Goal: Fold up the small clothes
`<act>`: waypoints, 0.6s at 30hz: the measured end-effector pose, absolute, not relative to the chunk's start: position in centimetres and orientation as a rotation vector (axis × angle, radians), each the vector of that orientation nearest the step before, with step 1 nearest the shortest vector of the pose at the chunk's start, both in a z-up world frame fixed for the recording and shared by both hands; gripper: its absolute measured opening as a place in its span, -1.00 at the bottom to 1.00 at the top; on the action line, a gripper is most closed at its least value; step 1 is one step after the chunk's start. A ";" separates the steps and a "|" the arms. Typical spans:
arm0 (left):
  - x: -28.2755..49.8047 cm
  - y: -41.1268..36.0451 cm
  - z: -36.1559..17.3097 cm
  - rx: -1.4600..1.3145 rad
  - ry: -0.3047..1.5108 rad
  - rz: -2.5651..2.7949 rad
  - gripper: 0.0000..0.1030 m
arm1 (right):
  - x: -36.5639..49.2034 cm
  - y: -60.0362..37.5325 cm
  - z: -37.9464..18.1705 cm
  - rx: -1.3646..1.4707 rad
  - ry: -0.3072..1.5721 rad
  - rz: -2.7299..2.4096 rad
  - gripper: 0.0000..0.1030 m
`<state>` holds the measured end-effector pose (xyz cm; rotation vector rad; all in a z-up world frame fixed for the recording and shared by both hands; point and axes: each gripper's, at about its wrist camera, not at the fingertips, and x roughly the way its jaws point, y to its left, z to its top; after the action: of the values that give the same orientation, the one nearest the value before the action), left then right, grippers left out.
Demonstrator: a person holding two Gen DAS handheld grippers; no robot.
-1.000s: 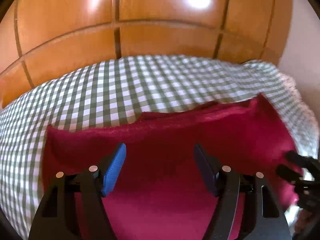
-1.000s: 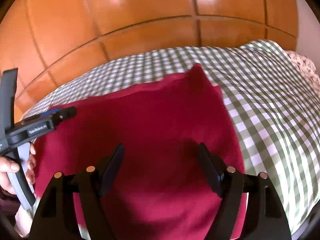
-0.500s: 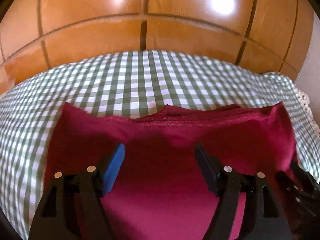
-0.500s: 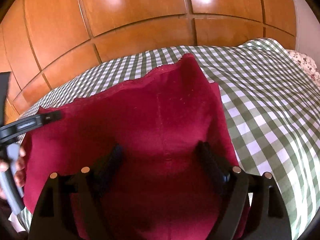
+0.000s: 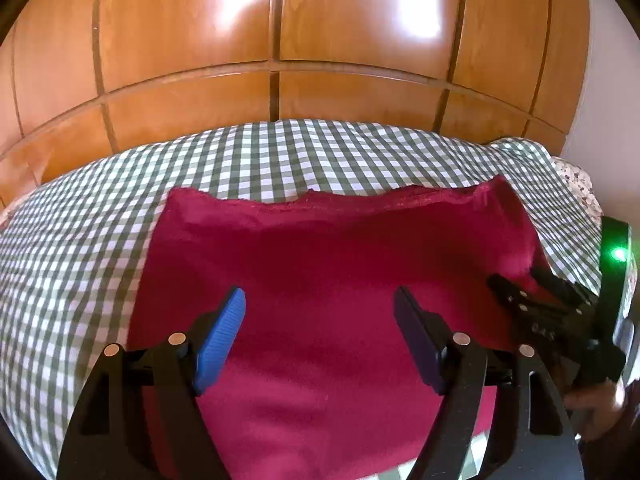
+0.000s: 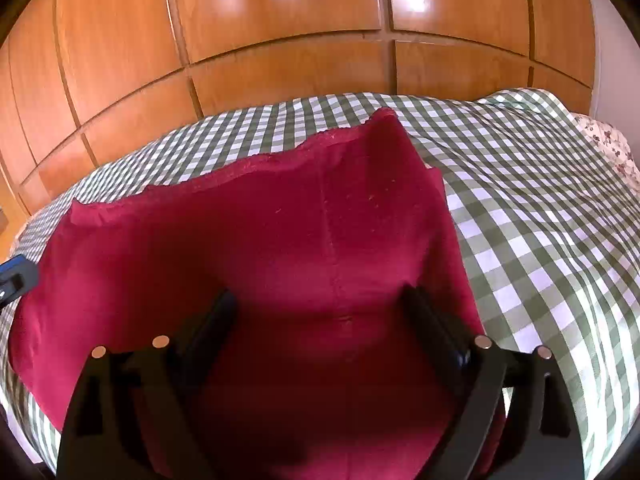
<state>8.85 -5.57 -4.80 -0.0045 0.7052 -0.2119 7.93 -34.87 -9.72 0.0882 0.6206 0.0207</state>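
Fingers first: my left gripper [image 5: 318, 308] is released, nothing between the blue pad and the dark one, and it has just been opening a little. My right gripper [image 6: 320, 312] is spread wide too, has just been opening, and only hovers over cloth, pinching none of it.

Directly below both lies the red garment [image 5: 340, 264], flat on the checked bedspread [image 5: 80, 232], its near part running under my fingers and out of frame. In the left view the right gripper [image 5: 532, 300] sits over the garment's right edge; in the right view a sliver of the left one [image 6: 16, 276] shows at the far left.

Step, as I read it: a fold is laid down and both sides have let go. Next move needs a fresh pinch on an edge or corner for the following fold, keeping the layers aligned.

Farther out, the garment's far edge [image 6: 280, 160] looks ragged and doubled, probably two layers, but I can't count them. Type of garment unclear. Beyond: wooden wardrobe doors [image 5: 280, 40], and floral fabric [image 6: 612, 148] at the bed's right corner.
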 end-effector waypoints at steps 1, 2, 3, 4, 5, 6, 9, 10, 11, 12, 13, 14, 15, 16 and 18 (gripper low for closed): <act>8.7 -5.4 -4.8 -0.006 0.706 -0.214 0.46 | 8.0 -34.8 -9.6 0.080 0.631 0.023 0.77; 8.4 -5.2 -4.8 -0.009 0.705 -0.213 0.46 | 8.0 -34.7 -9.6 0.073 0.640 0.026 0.82; 8.0 -4.9 -4.9 -0.013 0.705 -0.208 0.46 | 8.0 -34.5 -9.4 0.061 0.657 0.034 0.89; 7.9 -4.7 -5.0 -0.015 0.707 -0.205 0.46 | 7.9 -34.5 -9.3 0.056 0.669 0.037 0.91; 7.7 -4.4 -5.1 -0.020 0.709 -0.202 0.46 | 7.8 -34.4 -9.1 0.054 0.682 0.041 0.94; 7.5 -4.1 -5.3 -0.027 0.713 -0.196 0.46 | 7.6 -34.4 -8.9 0.055 0.692 0.045 0.95; 6.9 -3.3 -5.8 -0.033 0.727 -0.182 0.46 | 6.8 -35.1 -8.0 0.096 0.711 0.063 0.95; 6.8 -3.1 -5.9 -0.037 0.730 -0.178 0.46 | 6.5 -35.6 -7.7 0.121 0.710 0.066 0.95; 6.6 -2.8 -6.2 -0.041 0.735 -0.173 0.46 | 6.1 -36.1 -7.4 0.146 0.709 0.066 0.95; 6.5 -2.6 -6.3 -0.044 0.738 -0.169 0.46 | 5.8 -36.8 -7.1 0.180 0.706 0.065 0.95; 6.5 -2.3 -6.6 -0.046 0.745 -0.165 0.46 | 5.4 -37.5 -6.8 0.212 0.700 0.065 0.95; 6.4 -2.0 -6.8 -0.051 0.752 -0.159 0.46 | 5.1 -38.2 -6.6 0.239 0.694 0.057 0.95; 6.4 -1.8 -6.9 -0.055 0.755 -0.155 0.46 | 4.6 -39.1 -6.4 0.274 0.688 0.038 0.95; 6.3 -1.5 -7.1 -0.063 0.761 -0.150 0.46 | 4.4 -39.7 -6.3 0.294 0.685 0.031 0.95; 6.2 -0.9 -7.5 -0.077 0.772 -0.147 0.46 | 3.8 -41.1 -6.3 0.350 0.679 0.016 0.95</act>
<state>6.16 -0.86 -7.49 -0.0775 0.7724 -0.1469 3.78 -41.08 -6.33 0.3499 0.6788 0.0163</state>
